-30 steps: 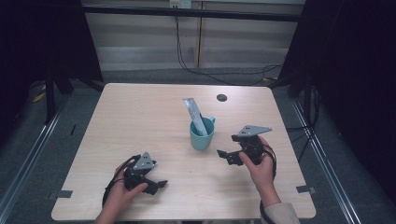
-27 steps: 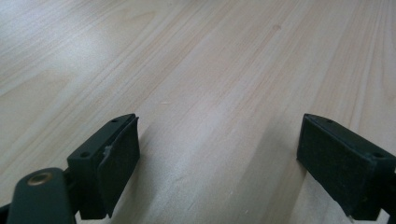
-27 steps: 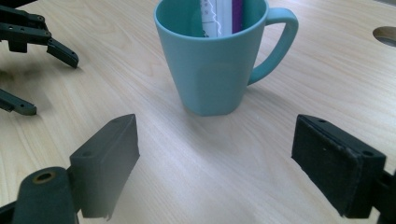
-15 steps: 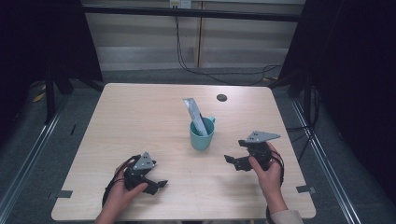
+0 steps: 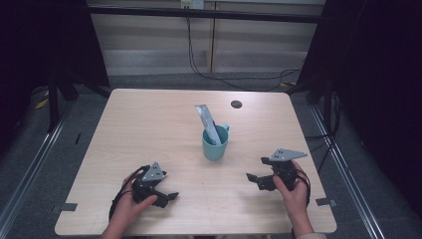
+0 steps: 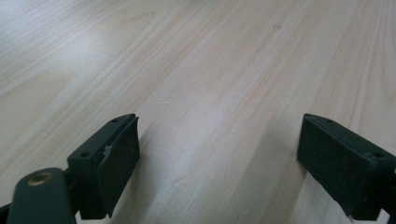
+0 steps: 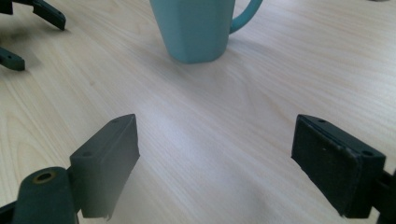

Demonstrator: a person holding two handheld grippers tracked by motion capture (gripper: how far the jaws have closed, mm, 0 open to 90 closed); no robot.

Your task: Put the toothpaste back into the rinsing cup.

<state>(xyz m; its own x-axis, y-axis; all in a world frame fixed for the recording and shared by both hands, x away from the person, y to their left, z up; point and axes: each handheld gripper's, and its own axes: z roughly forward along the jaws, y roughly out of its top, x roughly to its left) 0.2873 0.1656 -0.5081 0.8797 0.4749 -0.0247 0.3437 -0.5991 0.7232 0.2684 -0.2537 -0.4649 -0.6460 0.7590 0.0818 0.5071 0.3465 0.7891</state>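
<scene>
Nearest the person, the left gripper (image 5: 166,195) sits low over the pale wood-grain table (image 5: 149,129), held in the left hand (image 5: 130,199). In the left gripper view its two black jaws stand wide apart with only bare wood between them, so it grips nothing. The teal ceramic mug (image 5: 215,144) lies ahead of this claw and off to its right, well apart from it.

Across the near edge, the right gripper (image 5: 256,178) is held in the right hand (image 5: 291,191), its grey three-cornered plate on top and its jaws pointing left across the table. In the right gripper view those jaws are likewise spread wide and empty, with plain tabletop in the gap. The mug (image 7: 198,28) stands upright ahead of this claw and a little to the left of its centre line, near but not touching, its handle (image 7: 247,14) turned toward the claw's right.

Farther on, a flat silver-grey foil sachet (image 5: 207,122) stands in the mug, leaning up and away toward the far left. Beyond it a small dark round disc (image 5: 236,104) lies on the far part of the table.

Judging from this, the right claw is the one placed to act on the mug. To do that well, it should swing slightly left until the mug's body sits centred between the jaws, travel level, and close on the wall below the rim, clear of the handle and the leaning sachet, so nothing tips.
</scene>
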